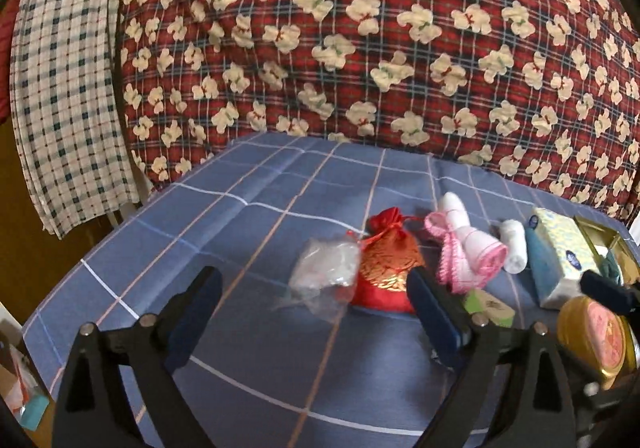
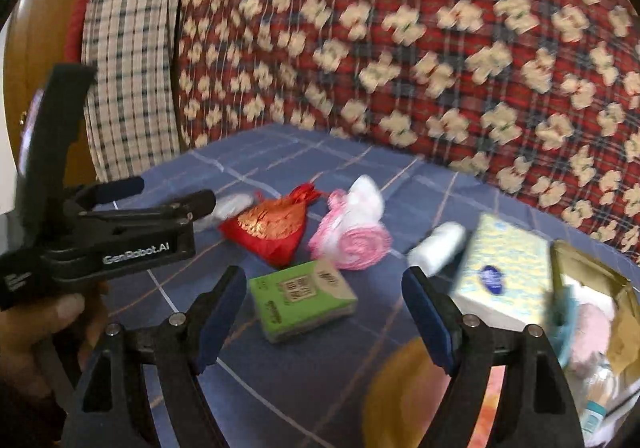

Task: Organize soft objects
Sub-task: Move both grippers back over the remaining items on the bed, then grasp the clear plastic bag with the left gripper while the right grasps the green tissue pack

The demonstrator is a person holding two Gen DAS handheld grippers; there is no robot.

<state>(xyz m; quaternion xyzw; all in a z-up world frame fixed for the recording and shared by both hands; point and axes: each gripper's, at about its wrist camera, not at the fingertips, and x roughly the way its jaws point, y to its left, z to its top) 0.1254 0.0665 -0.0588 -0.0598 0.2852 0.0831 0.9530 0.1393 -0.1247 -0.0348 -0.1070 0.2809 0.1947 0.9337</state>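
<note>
My left gripper [image 1: 314, 314] hung wide and empty over the bed [image 1: 248, 348], with the clear bag [image 1: 324, 276] just ahead between its fingers and the red pouch [image 1: 390, 272] touching that bag toward my right finger. My right gripper [image 2: 324, 318] was also wide and empty, the green pack [image 2: 302, 298] lying flat just ahead of it. I judged the left nearer the bag.

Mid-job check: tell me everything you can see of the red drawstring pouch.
The red pouch is shiny fabric with a gold pattern on its front, neck gathered by a red cord. It lies on the blue checked bedsheet, bulging as if filled. A clear plastic bag touches one side; the pink-and-white roll lies close on the other. Neither gripper holds it.
</note>
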